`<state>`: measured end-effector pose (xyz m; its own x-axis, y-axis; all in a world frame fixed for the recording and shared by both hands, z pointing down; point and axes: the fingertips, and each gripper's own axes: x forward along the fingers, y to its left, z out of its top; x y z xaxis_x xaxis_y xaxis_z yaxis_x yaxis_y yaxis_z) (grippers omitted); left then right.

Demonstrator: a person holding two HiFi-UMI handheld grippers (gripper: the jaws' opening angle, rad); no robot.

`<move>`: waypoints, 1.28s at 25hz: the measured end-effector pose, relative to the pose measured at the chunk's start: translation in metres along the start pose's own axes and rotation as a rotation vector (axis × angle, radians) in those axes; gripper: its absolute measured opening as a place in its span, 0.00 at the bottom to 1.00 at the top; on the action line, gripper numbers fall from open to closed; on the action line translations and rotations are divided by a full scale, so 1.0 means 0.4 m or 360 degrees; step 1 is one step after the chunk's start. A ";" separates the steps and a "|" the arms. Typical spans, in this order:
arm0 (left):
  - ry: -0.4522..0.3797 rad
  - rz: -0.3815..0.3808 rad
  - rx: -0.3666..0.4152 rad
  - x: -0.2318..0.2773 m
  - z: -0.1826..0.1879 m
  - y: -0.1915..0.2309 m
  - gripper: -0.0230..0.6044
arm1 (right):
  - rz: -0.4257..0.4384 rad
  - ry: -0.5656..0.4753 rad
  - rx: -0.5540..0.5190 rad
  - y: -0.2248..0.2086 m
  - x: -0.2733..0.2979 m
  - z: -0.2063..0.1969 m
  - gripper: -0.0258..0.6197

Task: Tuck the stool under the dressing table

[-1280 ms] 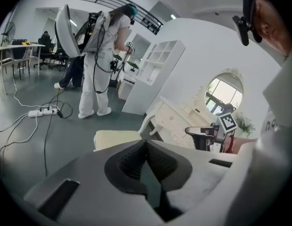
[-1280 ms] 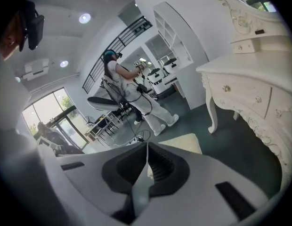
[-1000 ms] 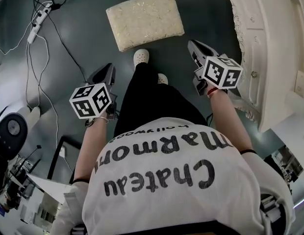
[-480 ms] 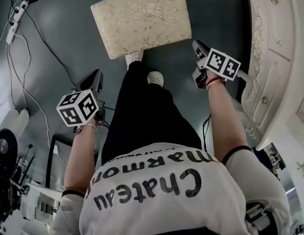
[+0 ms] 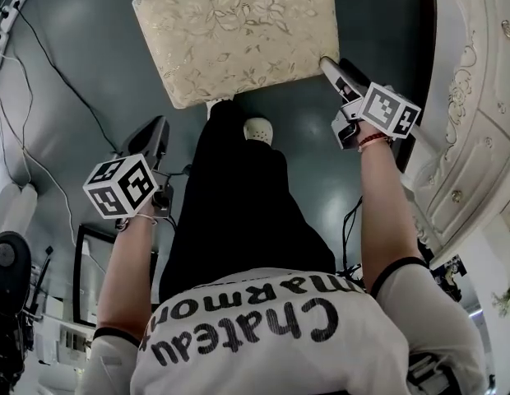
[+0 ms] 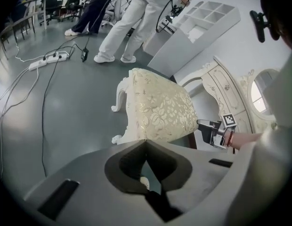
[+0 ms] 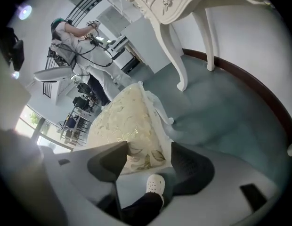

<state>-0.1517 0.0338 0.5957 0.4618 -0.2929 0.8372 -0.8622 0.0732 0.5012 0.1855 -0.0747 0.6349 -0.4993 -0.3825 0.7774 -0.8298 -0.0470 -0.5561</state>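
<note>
the cream, leaf-patterned upholstered stool with white carved legs (image 5: 234, 35) stands on the grey-green floor (image 5: 90, 81) right in front of the person, all of it out in the open. the ornate white dressing table (image 5: 473, 113) is off to the right, and in the right gripper view a stretch of bare floor lies between the stool and the table's curved legs (image 7: 179, 62).

the right gripper (image 5: 333, 66) is pushed up to the stool's near right corner. in its own view the dark fingers (image 7: 106, 161) are spread wide, with the corner of the cushion sitting in the gap between them. the cushion edge comes right up to the left finger, but i cannot tell whether either finger actually presses on it.

the left gripper (image 5: 155, 134) hangs lower, by the person's left leg in black trousers (image 5: 230, 204), well short of the stool. in its own view the fingers (image 6: 122, 164) meet at their tips and hold nothing. the stool's seat shows just past them.

a white clog (image 5: 257, 128) pokes out below the cushion's near edge. black cables (image 6: 42, 93) and a white power strip (image 6: 47, 59) trail over the floor to the left, and other people in white trousers (image 6: 132, 18) stand farther back.
</note>
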 end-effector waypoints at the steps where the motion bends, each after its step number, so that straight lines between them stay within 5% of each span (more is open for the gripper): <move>1: 0.0007 -0.0022 0.0002 0.007 -0.001 0.004 0.07 | 0.0015 -0.0009 0.0004 0.000 0.006 0.000 0.48; 7: 0.0050 -0.0246 0.0133 0.029 0.010 -0.021 0.08 | 0.0112 -0.0072 0.0020 -0.004 0.018 0.001 0.49; 8: 0.0060 -0.0276 0.0157 0.034 0.014 -0.023 0.14 | 0.0117 -0.0086 0.0022 -0.005 0.019 0.001 0.49; 9: 0.0075 -0.0307 0.0167 0.040 0.016 -0.024 0.40 | 0.0114 -0.0098 0.0020 -0.005 0.020 0.001 0.49; 10: 0.0091 -0.0334 0.0167 0.048 0.017 -0.026 0.53 | 0.0103 -0.0105 0.0015 -0.005 0.020 0.001 0.49; 12: 0.0104 -0.0363 0.0154 0.067 0.022 -0.030 0.57 | 0.0074 -0.0109 0.0013 -0.006 0.018 0.001 0.49; 20: 0.0027 -0.0340 -0.0029 0.147 0.094 -0.026 0.58 | 0.0106 -0.0125 0.0047 -0.005 0.019 -0.003 0.49; 27: 0.0199 -0.0284 0.0146 0.157 0.091 -0.009 0.51 | 0.0098 -0.0237 0.0004 -0.005 0.017 0.003 0.49; 32: 0.0097 -0.0093 0.0091 0.166 0.088 -0.006 0.51 | 0.0085 -0.0312 -0.0043 -0.008 0.014 0.006 0.49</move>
<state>-0.1262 -0.0193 0.6424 0.5222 -0.2364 0.8194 -0.8429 0.0027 0.5380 0.1857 -0.0789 0.6404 -0.4872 -0.5561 0.6734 -0.8111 0.0022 -0.5849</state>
